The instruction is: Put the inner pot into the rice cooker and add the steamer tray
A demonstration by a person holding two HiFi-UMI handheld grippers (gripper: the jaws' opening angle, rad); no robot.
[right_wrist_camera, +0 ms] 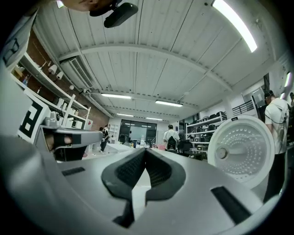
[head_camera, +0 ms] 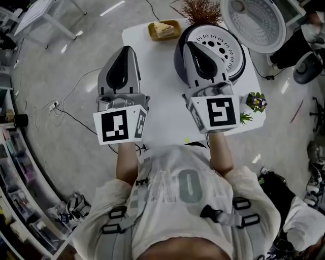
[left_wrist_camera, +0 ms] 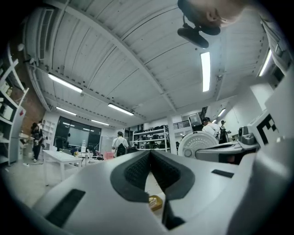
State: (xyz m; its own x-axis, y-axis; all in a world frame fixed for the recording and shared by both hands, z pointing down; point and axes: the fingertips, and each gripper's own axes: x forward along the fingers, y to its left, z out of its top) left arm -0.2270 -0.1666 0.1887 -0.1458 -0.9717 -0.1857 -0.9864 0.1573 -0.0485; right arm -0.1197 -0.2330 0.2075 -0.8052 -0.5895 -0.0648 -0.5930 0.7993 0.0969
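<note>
Firstly, containers: a yellow dish [head_camera: 175, 31] at the worktop's far edge holds a pale wedge of food [head_camera: 162, 28]. To its right the rice cooker [head_camera: 180, 58] has the perforated steamer tray [head_camera: 223, 48] seated in its mouth; whether the inner pot lies beneath it cannot be seen. The white worktop [head_camera: 162, 101] also carries a dried plant [head_camera: 202, 11] behind the cooker and small potted plants [head_camera: 255, 101] at its right edge. It stands on a grey floor [head_camera: 61, 81] in a large room with shelving, white tables and several people. The tray is round, with no long axis, and lies level, holes upward; the cooker's lid [head_camera: 256, 23] stands open to the back right. The left tongs [left_wrist_camera: 150, 153], at the worktop's left edge, and the right tongs [right_wrist_camera: 145, 151], in front of the cooker, are both closed pad to pad, holding nothing.
</note>
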